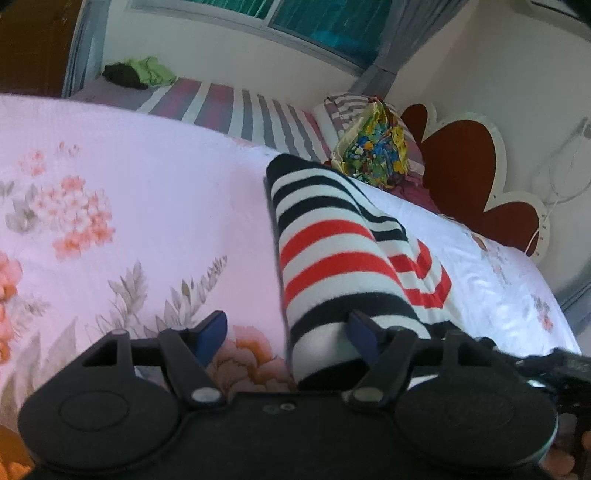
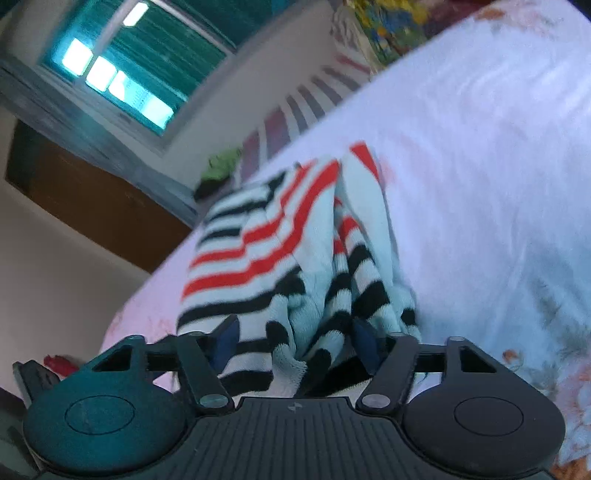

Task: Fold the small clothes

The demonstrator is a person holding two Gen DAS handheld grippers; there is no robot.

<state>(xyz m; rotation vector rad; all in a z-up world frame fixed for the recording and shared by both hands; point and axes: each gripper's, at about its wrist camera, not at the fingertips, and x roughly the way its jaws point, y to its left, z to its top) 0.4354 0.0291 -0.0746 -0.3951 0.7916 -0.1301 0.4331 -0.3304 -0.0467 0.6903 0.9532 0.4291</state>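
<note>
A small striped garment (image 1: 332,251), white with black and red stripes, lies folded lengthwise on the floral bedsheet (image 1: 129,192). My left gripper (image 1: 286,332) is open, its blue pads wide apart; the near end of the garment lies by its right pad (image 1: 360,332). In the right wrist view the same garment (image 2: 280,243) is bunched, its near end lying between the fingers of my right gripper (image 2: 293,339), which is open with pads apart on either side of the cloth. That view is tilted and blurred.
A striped blanket (image 1: 229,107) and a colourful bag (image 1: 376,147) lie at the bed's far side near a red flower-shaped headboard (image 1: 461,162). Green and black clothes (image 1: 140,74) lie in the far corner below the window (image 1: 295,22). A wooden wardrobe (image 2: 92,206) stands at the wall.
</note>
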